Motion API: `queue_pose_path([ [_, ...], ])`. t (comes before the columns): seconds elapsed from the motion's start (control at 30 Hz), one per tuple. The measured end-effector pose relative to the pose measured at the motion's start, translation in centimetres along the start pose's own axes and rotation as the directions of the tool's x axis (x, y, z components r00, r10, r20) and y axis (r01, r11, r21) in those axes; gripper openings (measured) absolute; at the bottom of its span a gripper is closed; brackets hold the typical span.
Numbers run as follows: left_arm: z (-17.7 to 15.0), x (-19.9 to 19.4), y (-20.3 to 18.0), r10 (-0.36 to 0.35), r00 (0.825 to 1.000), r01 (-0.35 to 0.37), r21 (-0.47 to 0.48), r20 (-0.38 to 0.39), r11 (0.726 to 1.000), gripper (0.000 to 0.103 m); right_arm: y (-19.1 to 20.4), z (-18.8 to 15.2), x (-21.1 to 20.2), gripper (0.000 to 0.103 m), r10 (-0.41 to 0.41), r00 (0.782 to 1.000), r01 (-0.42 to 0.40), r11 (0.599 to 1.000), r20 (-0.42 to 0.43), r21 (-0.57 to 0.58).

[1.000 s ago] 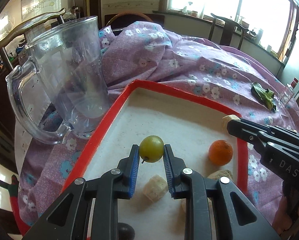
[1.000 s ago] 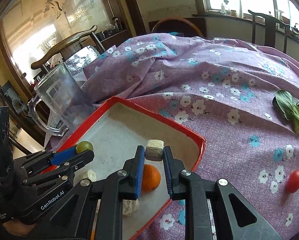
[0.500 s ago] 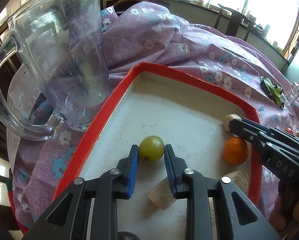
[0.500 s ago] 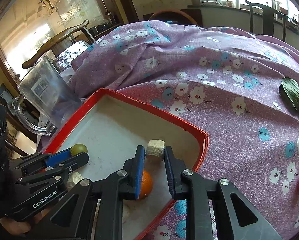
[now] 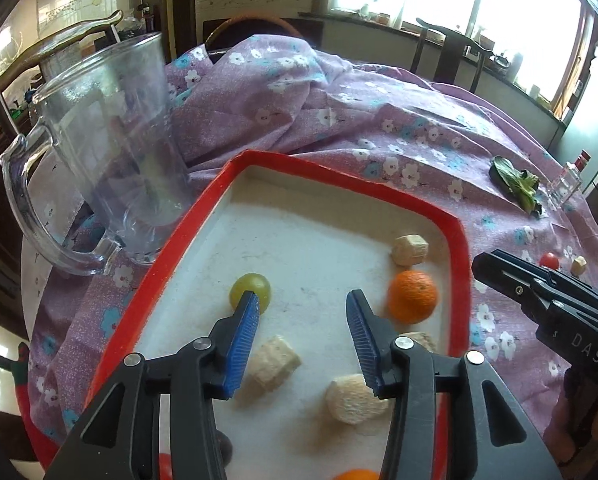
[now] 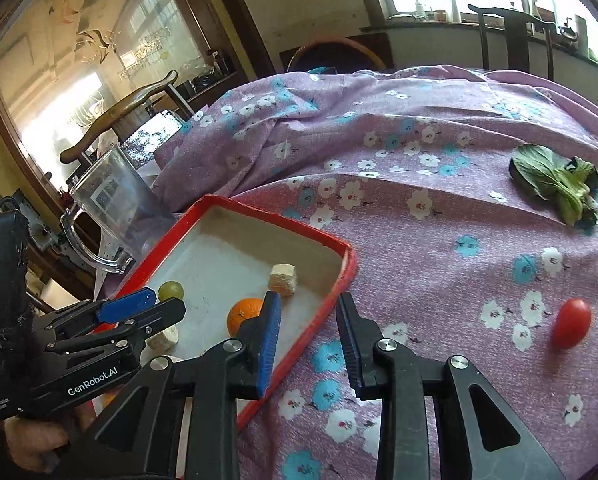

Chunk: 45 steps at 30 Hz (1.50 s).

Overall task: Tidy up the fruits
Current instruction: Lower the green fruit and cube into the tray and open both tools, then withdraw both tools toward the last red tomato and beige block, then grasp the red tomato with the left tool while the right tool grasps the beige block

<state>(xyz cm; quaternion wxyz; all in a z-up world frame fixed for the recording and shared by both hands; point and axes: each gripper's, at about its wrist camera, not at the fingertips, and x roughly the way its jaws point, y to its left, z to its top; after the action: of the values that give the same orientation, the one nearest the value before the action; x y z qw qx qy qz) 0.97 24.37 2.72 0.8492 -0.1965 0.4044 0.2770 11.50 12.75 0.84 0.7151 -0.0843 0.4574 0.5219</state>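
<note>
Left gripper point(image 5: 302, 316): jaws apart, empty; green grape point(image 5: 250, 289) rests in red tray point(image 5: 461, 280), at left fingertip.
Right gripper point(image 6: 307, 320): jaws apart, empty, straddling tray's right rim.
Next target, judged: cherry tomato point(image 6: 571, 323) on the cloth, right of tray; centre jaws, close gently.

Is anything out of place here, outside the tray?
Yes. A red tomato lies loose on the cloth, right of the tray, and a green leaf lies farther back. The other fruits are in the tray.
</note>
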Motion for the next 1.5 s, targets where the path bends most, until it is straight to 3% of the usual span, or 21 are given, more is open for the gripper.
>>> queue_pose_path([
  [0.43, -1.0, -1.7, -7.1, -0.096, 0.995, 0.095, 0.088, 0.003, 0.992, 0.048, -7.2, -2.6, -6.2, 0.031, -0.069, 0.996, 0.064, 0.993, 0.053, 0.097],
  [1.0, -1.6, 1.4, -17.4, -0.180, 0.982, 0.188, 0.201, -0.057, 0.961, 0.048, -17.4, -5.2, -11.3, 0.031, -0.197, 0.978, 0.179, 0.960, 0.066, 0.214],
  [1.5, -1.7, 3.2, -21.3, -0.204, 0.976, 0.216, 0.235, -0.075, 0.948, 0.048, -21.9, -6.4, -13.0, 0.034, -0.268, 0.962, 0.245, 0.938, 0.062, 0.246],
])
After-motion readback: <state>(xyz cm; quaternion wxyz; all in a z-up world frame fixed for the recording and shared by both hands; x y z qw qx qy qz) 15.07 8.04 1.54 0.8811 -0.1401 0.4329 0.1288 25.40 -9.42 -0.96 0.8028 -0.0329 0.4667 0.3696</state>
